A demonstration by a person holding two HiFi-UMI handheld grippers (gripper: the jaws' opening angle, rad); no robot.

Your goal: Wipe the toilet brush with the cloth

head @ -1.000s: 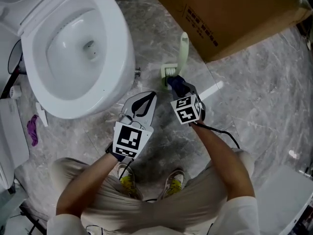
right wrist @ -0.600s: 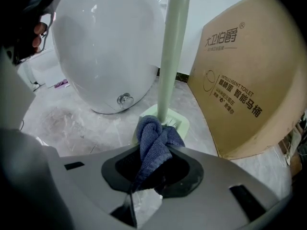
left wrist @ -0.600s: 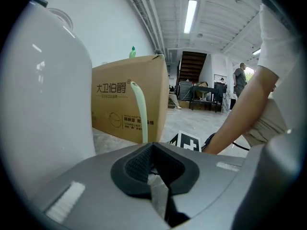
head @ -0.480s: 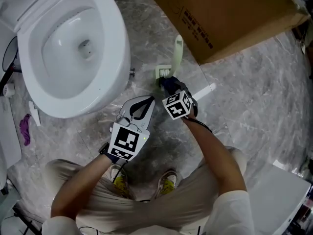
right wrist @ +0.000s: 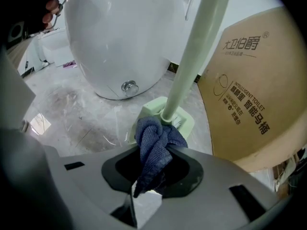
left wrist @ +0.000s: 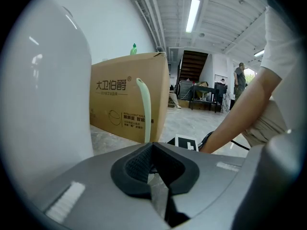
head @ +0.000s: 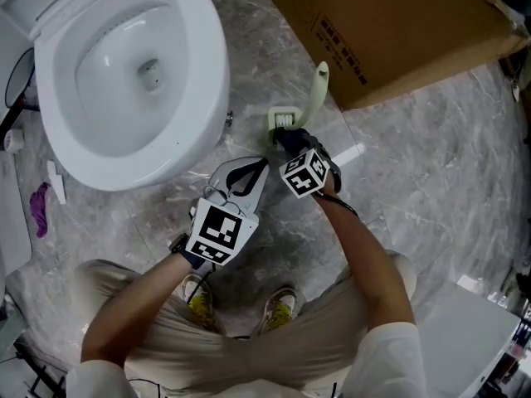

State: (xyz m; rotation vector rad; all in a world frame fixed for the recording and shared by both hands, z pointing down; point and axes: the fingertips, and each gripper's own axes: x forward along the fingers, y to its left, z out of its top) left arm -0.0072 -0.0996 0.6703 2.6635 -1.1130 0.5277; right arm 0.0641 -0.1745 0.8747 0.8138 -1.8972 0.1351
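Firmly I'm pinching the cloth in my right gripper, pressing it low against the toilet brush for an upward stroke, left gripper idling closed, empty.

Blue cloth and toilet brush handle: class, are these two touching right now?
Touching. The right gripper view shows the cloth, held in the right hand-held gripper, pressed against the base of the brush handle.

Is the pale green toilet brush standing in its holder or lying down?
Standing: the pale green toilet brush rises near-upright from its square green holder on the grey floor, seen in both gripper views.
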